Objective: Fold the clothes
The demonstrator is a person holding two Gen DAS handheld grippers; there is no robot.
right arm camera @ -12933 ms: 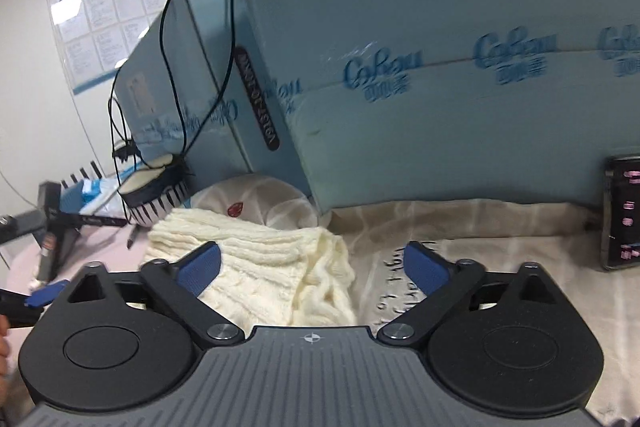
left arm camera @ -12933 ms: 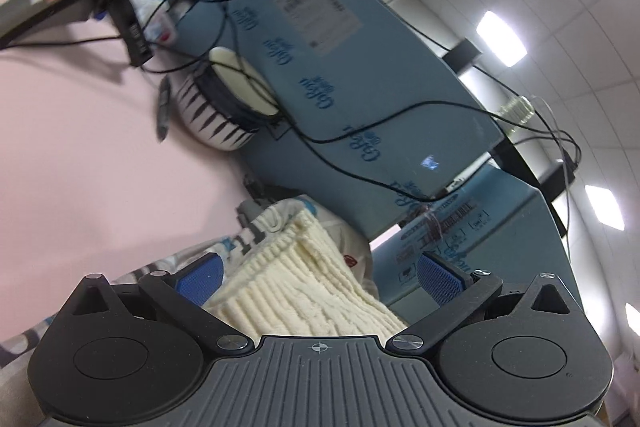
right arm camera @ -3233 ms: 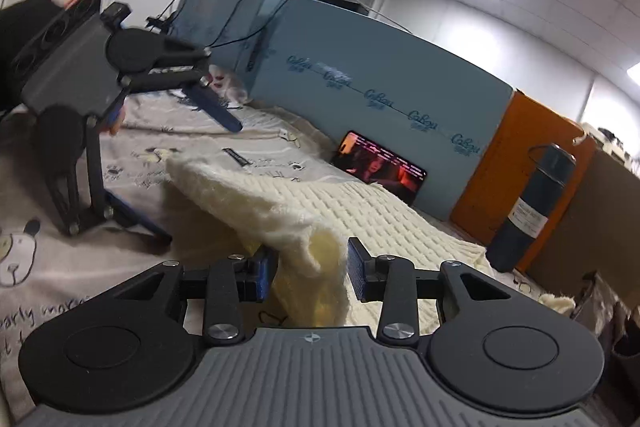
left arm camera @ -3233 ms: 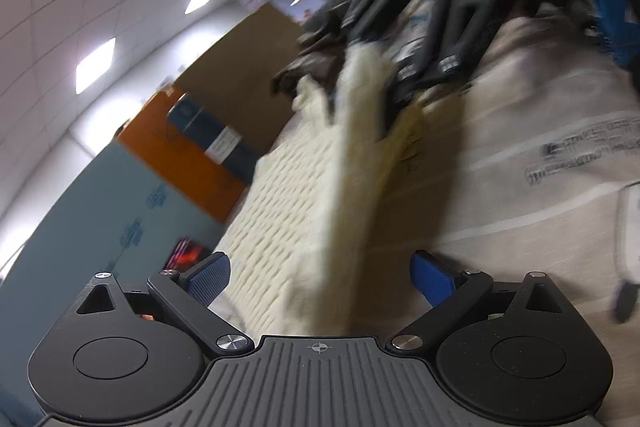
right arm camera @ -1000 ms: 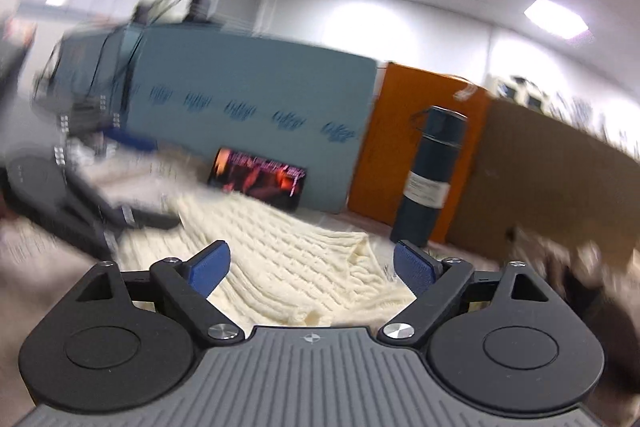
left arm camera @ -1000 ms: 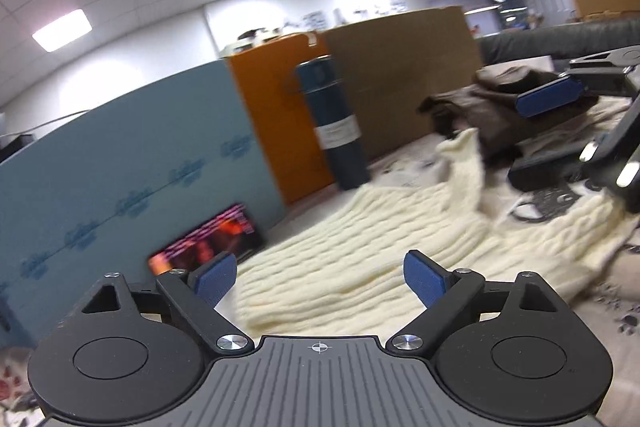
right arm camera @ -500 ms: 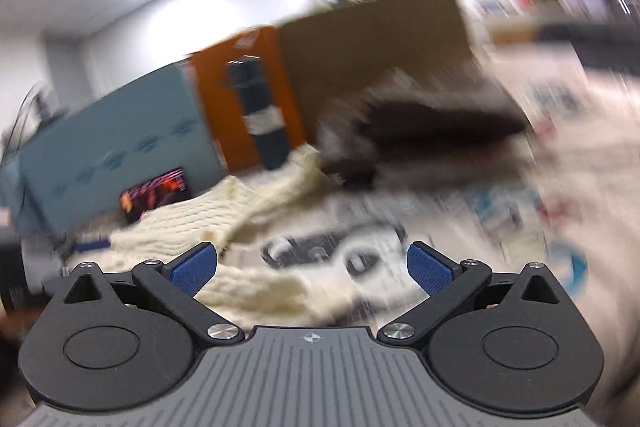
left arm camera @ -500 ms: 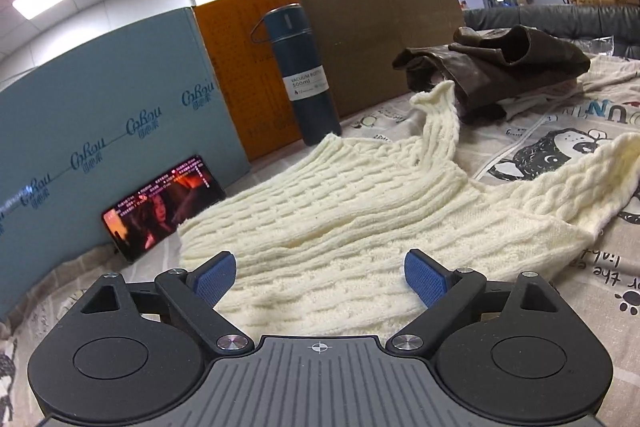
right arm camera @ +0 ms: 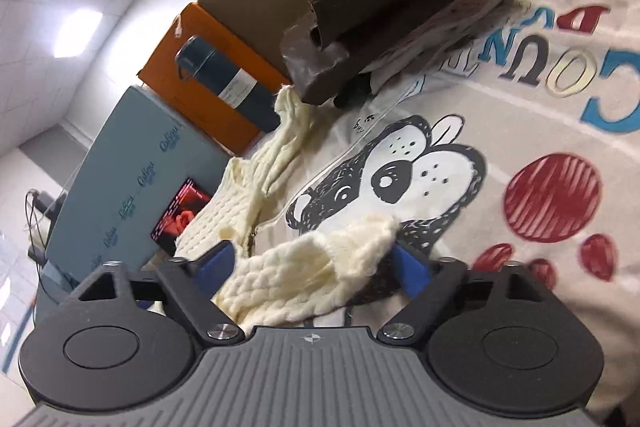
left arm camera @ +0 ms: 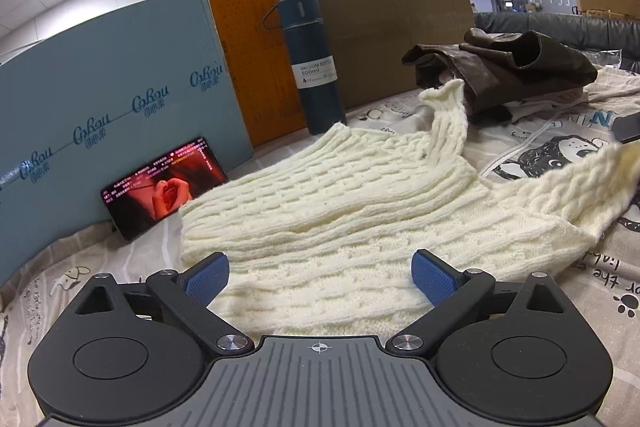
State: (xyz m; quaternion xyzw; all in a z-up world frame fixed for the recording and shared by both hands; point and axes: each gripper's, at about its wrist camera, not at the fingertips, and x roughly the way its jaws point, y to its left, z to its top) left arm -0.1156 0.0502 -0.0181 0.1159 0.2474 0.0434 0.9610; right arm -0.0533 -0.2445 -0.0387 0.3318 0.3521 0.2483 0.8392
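A cream knit sweater (left arm camera: 340, 195) lies spread on a printed bedsheet (right arm camera: 560, 115), its hem just ahead of the left gripper (left arm camera: 320, 277), whose fingers stand wide apart and hold nothing. Beyond it, a lit phone (left arm camera: 164, 187) leans on a blue board (left arm camera: 100, 115), and a dark flask (left arm camera: 312, 63) stands ahead. A brown jacket (left arm camera: 512, 63) sits far right, touching one sleeve. The right gripper (right arm camera: 310, 265) has its fingers spread around the other sleeve's cuff (right arm camera: 344, 255), not clamping.
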